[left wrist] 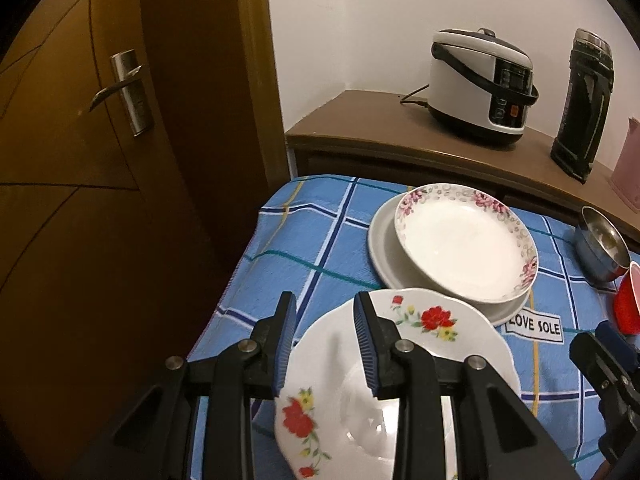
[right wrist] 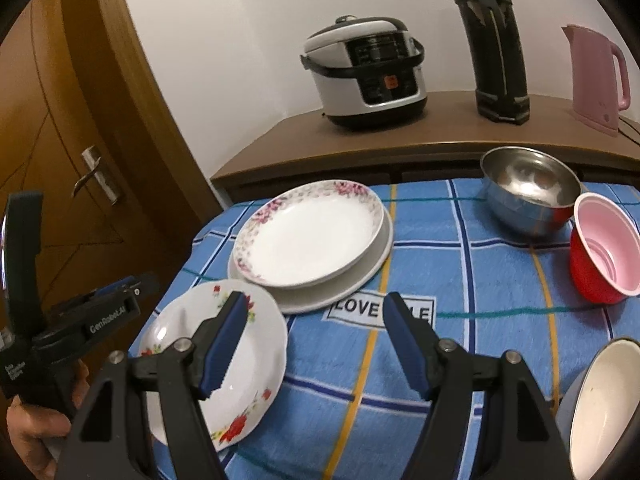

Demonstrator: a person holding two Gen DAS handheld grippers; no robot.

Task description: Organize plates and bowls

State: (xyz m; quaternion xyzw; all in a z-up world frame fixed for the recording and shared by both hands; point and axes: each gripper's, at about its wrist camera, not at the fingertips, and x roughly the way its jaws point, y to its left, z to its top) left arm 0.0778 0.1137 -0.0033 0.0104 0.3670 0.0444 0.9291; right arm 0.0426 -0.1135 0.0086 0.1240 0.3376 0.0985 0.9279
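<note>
My left tool [left wrist: 325, 340] sits over the near rim of the red-flower plate [left wrist: 424, 344], its pads fairly narrow with the rim between them; I cannot tell for sure whether they are biting it or just straddling it. My right tool [right wrist: 314, 344] hangs wide and holds nothing, above the blue cloth [right wrist: 460, 280] on the desk. Just beyond, a pink-flower plate [right wrist: 308, 236] already lies on a plain grey plate [right wrist: 376, 268]. I judge the step in hand is adding the red-flower plate to that stack: close on the rim, lift, carry it forward, and lower it level. Farther right stand a steel bowl [right wrist: 528, 196] and a red bowl [right wrist: 600, 248], with a white bowl [right wrist: 596, 408] near me.
</note>
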